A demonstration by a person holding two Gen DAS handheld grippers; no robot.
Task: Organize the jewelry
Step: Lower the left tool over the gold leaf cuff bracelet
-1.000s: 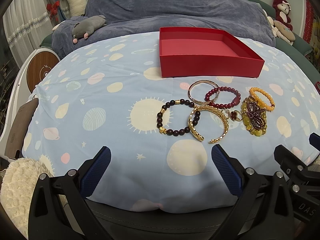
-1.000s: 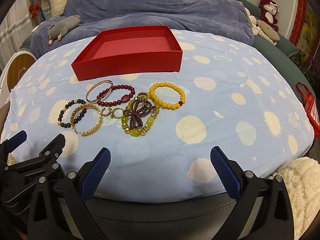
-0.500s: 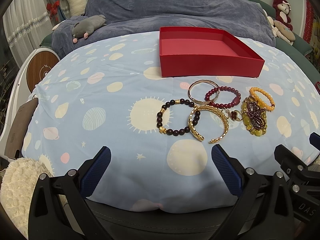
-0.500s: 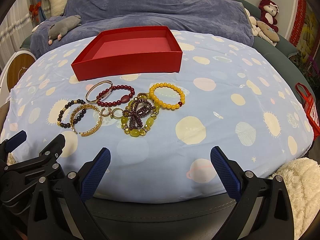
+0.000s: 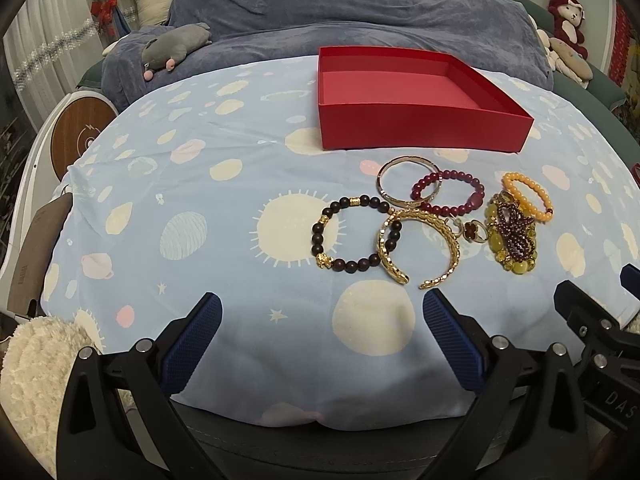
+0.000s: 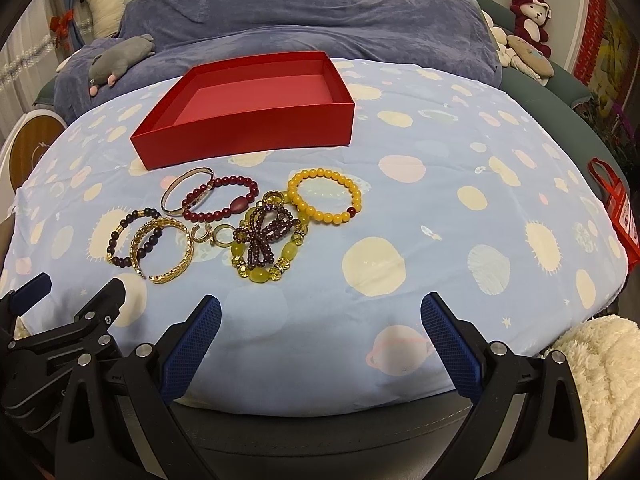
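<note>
An empty red box stands on the blue patterned cloth. In front of it lie several bracelets: a dark bead bracelet, a gold cuff, a thin bangle, a maroon bead bracelet, an orange bead bracelet and a yellow-and-purple beaded piece. My left gripper is open and empty, near the front edge. My right gripper is open and empty beside it.
A grey-blue blanket and a grey plush lie behind the box. Stuffed toys sit far right. A fluffy white cushion is at lower left. A red bag hangs at the right edge.
</note>
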